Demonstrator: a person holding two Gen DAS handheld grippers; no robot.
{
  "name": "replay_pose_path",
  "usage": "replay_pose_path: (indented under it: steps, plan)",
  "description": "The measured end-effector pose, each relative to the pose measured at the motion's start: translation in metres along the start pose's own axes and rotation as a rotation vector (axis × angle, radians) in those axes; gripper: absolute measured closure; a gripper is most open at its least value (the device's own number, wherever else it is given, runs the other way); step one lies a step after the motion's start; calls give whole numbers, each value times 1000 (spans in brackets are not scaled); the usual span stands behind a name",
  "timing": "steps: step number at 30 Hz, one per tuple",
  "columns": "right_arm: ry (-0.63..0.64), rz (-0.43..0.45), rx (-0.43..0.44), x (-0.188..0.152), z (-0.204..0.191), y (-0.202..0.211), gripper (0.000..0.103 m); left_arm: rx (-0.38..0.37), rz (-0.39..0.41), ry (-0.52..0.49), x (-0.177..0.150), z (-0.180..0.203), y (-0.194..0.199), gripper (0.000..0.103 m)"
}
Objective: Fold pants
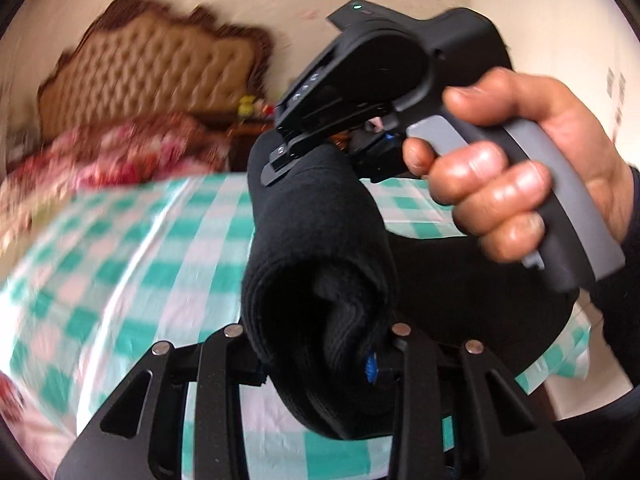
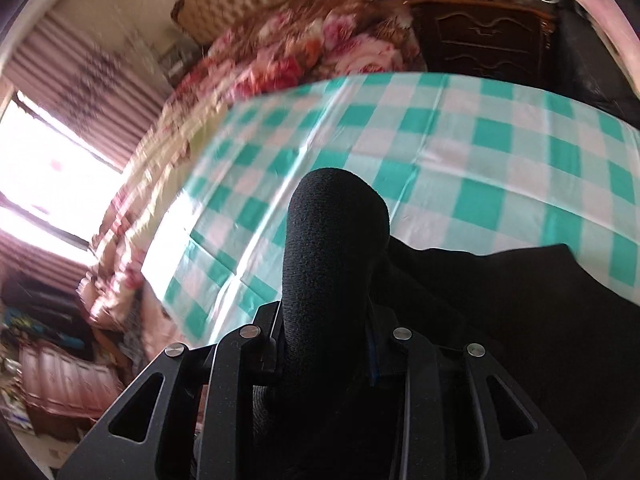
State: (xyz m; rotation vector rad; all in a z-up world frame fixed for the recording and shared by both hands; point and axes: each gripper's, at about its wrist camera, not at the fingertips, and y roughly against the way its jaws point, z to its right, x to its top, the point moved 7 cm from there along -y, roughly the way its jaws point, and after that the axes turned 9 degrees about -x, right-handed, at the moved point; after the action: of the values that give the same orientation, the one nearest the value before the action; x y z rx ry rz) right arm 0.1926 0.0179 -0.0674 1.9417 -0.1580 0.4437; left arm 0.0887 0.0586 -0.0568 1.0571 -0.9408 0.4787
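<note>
Above the checked sheet (image 1: 132, 240), both grippers carry the black pants (image 1: 320, 240) clear of the bed. The left gripper (image 1: 320, 364) is clamped on a thick bundled fold at six o'clock of its view; the right gripper (image 1: 320, 156), worked by a hand (image 1: 520, 168) at three o'clock, grasps the same fold near its far end. In the right wrist view the fabric bulges up at the centre. To fold cleanly, both grips should stay firm and level, the cloth taut between them, and lower together onto the sheet.
</note>
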Motion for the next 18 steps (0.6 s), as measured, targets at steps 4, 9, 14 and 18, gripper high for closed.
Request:
replay_pose_path:
  steps: [4, 9, 14, 18]
  plan:
    - [-30, 45, 34, -4, 20, 26, 73, 10, 9, -100, 11, 33, -2, 71]
    - [-93, 94, 118, -15, 61, 60, 73, 34, 23, -255, 20, 76, -7, 71]
    - [-177, 121, 196, -26, 119, 82, 73, 33, 24, -411, 30, 124, -26, 71]
    - [-243, 140, 223, -36, 166, 93, 72, 18, 16, -541, 31, 168, -50, 71]
